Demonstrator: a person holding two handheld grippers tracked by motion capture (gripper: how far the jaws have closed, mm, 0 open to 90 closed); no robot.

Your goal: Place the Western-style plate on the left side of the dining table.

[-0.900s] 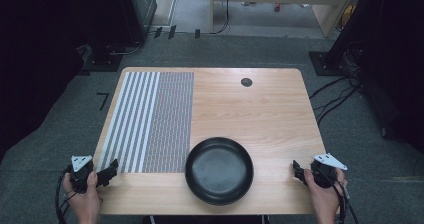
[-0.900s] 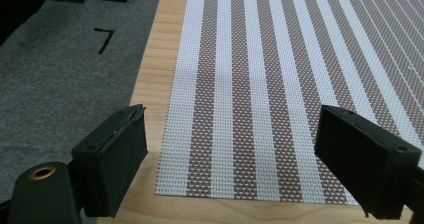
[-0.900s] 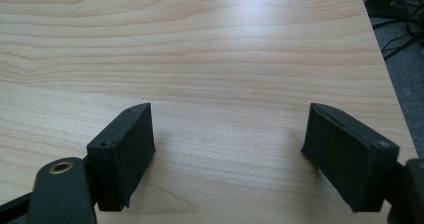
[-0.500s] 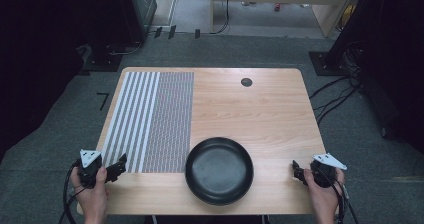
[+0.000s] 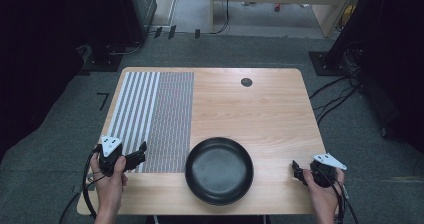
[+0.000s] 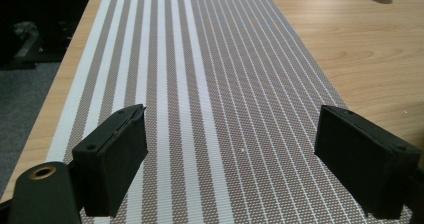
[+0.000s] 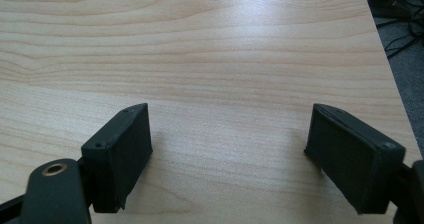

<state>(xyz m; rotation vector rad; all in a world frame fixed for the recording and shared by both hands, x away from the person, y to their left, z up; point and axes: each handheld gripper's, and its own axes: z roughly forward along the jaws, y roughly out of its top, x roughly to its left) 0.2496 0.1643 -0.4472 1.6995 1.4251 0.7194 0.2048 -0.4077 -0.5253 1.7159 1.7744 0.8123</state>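
A black frying pan [image 5: 219, 170] lies on the wooden table [image 5: 260, 114] near its front edge, with no handle showing. A striped placemat [image 5: 152, 116] covers the table's left part. My left gripper [image 5: 140, 153] hovers over the mat's near left corner, left of the pan; in the left gripper view it [image 6: 232, 156] is open, with the placemat [image 6: 200, 84] beneath. At the table's front right corner, right of the pan, my right gripper [image 5: 295, 170] is open [image 7: 230, 154] over bare wood [image 7: 210, 59] with nothing between its jaws.
A small dark round grommet [image 5: 246, 82] sits in the tabletop at the back. Grey carpet surrounds the table, with cables [image 5: 335, 99] on the floor to the right and dark equipment at the back left.
My left gripper has moved right and forward, from off the table's left front corner onto the placemat's near corner. The right gripper and the pan have stayed in place.
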